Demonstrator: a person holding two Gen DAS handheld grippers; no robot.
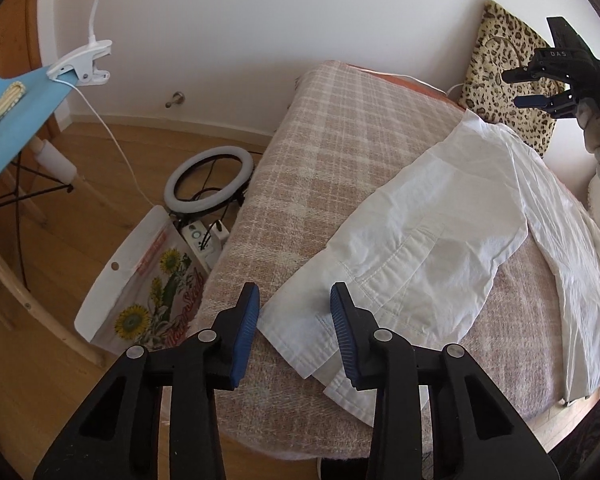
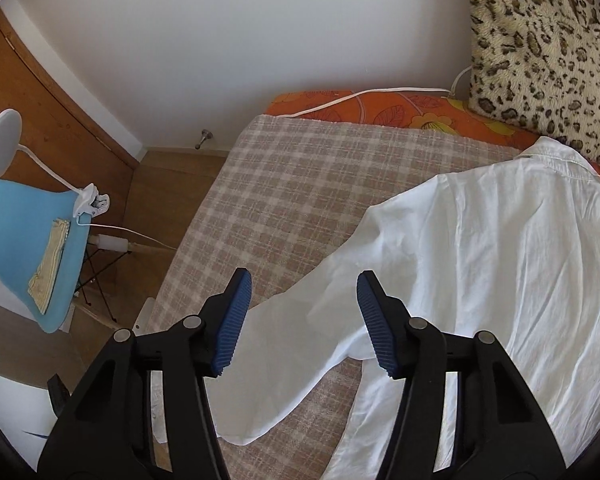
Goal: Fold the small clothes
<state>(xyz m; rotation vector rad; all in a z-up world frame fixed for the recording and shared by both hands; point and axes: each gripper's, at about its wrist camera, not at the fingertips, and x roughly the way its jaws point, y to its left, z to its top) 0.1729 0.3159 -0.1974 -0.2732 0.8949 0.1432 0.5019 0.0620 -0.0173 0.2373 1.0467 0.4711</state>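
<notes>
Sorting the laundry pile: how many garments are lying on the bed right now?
1: a white shirt spread on the plaid blanket, one sleeve stretched toward the bed's edge. More could be hidden outside the views.

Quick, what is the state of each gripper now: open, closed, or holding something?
Left gripper: open, holding nothing, above the cuff of the white shirt.
Right gripper: open, holding nothing, above the shirt sleeve.

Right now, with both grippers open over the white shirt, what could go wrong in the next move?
1. The left gripper straddles the sleeve cuff at the checked blanket's edge; a deep pinch could catch the blanket too.
2. The white shirt is wrinkled with its sleeve out to one side, so folding may trap creases.
3. The right gripper hovers over the sleeve; a one-layer grab could drag the shirt askew.
</notes>
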